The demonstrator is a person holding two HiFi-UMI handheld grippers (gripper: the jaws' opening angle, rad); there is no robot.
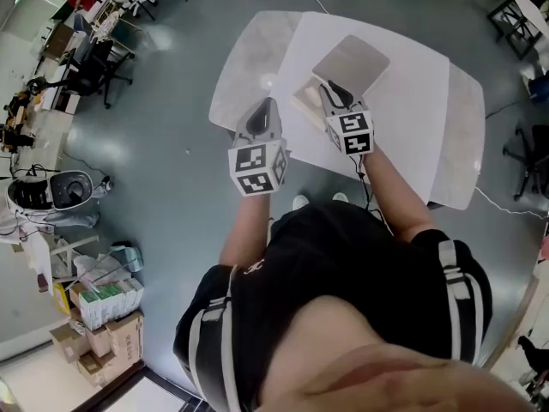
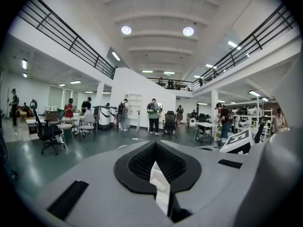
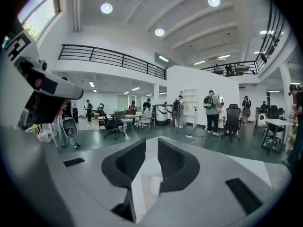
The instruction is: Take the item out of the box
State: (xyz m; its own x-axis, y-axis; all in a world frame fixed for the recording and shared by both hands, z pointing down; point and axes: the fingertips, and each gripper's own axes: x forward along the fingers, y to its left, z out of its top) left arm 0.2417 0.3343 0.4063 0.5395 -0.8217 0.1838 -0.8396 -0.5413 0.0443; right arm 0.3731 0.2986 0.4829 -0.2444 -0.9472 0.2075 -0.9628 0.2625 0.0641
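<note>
Jaws: left gripper point(image 2: 154, 143) together, right gripper point(image 3: 151, 140) apart

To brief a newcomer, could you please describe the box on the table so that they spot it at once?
Find the white table in front of the person in the head view. Just beyond the right gripper lies the box. It is a flat grey square, darker than the white tabletop around it.

By the left edge of the table point(image 1: 412, 118), the right gripper point(image 1: 331, 87) is blocking the open top of the box point(image 1: 352, 63), hiding any item inside.
</note>
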